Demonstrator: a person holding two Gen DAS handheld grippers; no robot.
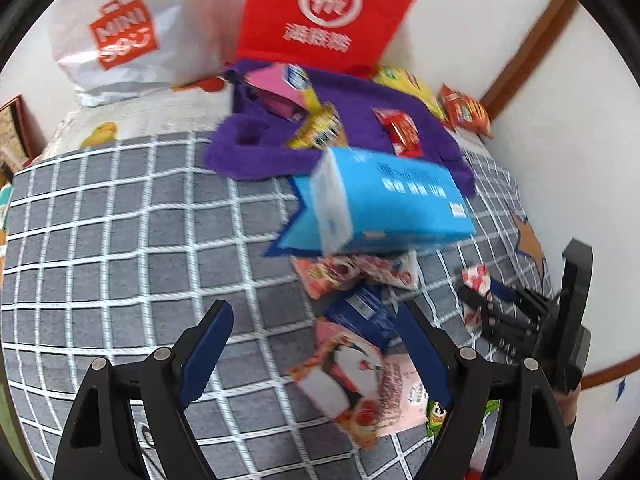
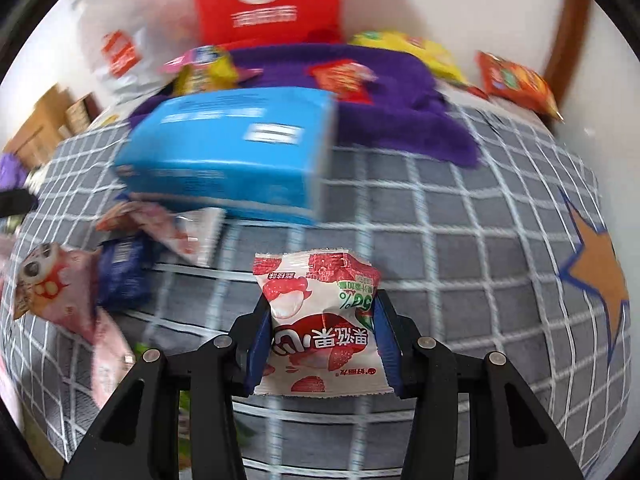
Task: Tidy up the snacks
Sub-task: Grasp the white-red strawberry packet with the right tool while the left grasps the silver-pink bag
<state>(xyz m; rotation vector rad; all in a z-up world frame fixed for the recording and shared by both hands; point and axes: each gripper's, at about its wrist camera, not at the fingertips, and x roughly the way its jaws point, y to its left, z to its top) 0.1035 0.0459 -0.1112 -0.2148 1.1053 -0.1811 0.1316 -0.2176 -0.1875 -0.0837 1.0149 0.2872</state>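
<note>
right jaws clamp a strawberry snack packet, left jaws gape over grey checked bedspread by white wall.

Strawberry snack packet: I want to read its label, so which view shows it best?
The right wrist view: the strawberry snack packet fills the centre, sharp, pinched in the right claw. The left wrist view shows only a small part of it, at the right edge.

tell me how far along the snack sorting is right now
Looks done: a few packets, such as the red packet, already lie on the purple towel. In hand: the right gripper is shut on a strawberry candy packet; the left gripper is open and empty. Left: the pink penguin packet, dark blue packet and others near the blue tissue pack remain scattered on the checked cover.
</note>
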